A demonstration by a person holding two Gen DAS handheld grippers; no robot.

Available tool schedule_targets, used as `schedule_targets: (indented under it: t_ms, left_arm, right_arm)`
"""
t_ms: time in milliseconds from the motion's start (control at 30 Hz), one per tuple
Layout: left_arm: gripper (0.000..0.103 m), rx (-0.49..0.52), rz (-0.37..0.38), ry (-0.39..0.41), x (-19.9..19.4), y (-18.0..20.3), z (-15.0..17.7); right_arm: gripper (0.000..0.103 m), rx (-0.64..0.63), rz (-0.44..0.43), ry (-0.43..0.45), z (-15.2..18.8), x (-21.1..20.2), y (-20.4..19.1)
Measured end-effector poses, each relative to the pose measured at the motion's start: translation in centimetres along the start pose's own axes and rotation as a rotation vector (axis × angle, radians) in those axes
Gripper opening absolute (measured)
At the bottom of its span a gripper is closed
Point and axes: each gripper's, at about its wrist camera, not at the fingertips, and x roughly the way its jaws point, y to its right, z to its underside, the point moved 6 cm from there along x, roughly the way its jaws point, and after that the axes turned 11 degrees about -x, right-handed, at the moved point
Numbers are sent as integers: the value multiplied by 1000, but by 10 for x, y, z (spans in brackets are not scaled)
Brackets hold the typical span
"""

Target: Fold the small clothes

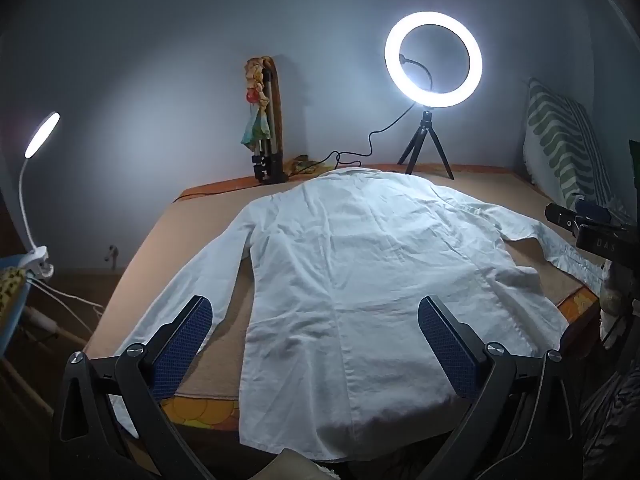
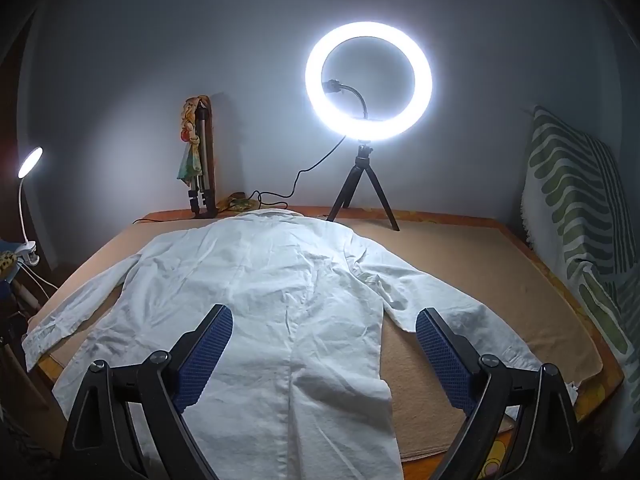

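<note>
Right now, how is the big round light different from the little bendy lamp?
The ring light is a large open circle; the clip lamp has a small solid oval head. The ring light stands on a black tripod at the far edge of the bed, behind the white shirt; the clip lamp is clipped on beside the bed, on a curved white neck. Both are on and glow white.

Left gripper (image 1: pixel 316 320): black jaws, blue textured pads (image 1: pixel 182 350), seemingly silver screws.

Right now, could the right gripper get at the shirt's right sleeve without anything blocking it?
Probably yes. The right gripper hovers open above the white shirt, whose right sleeve lies flat on the tan mat, just under the gripper's right finger. Nothing lies between them; the ring light stands well behind.
</note>
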Motion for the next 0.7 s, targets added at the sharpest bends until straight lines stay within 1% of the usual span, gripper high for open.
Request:
schedule_targets:
  t_ms: [700]
  left_arm:
    - [102,-4,3,9,-3,-1,-2]
  right_arm:
    - [95,-3,-2,-2,2,1,-1]
